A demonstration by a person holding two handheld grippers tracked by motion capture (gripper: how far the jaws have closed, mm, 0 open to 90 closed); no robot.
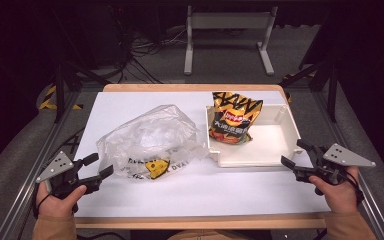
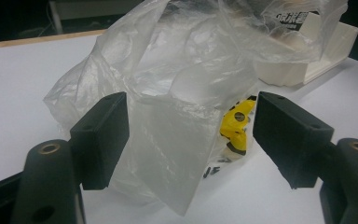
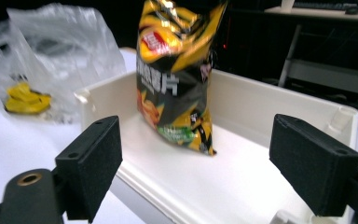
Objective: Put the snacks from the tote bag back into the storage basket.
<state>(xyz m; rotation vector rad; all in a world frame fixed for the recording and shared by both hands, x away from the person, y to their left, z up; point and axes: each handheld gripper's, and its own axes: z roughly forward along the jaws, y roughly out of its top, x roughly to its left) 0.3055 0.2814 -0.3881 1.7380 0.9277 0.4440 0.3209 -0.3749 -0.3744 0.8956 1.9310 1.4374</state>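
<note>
The left gripper (image 1: 98, 167) holds its fingers (image 2: 100, 137) apart just short of the plastic bag (image 1: 147, 140) on the counter (image 1: 260, 192); thin, limp, slippery film, best pinched at a bunched edge. The right gripper (image 1: 294, 154), fingers (image 3: 91, 158) apart, faces the light, crinkly chip bag (image 1: 234, 117) leaning in the white tray (image 1: 260, 162).

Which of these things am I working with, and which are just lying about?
In play: plastic bag, chip bag, white tray, left tongs, right tongs.

Just there: white table, metal stand on the floor behind, floor cables.
</note>
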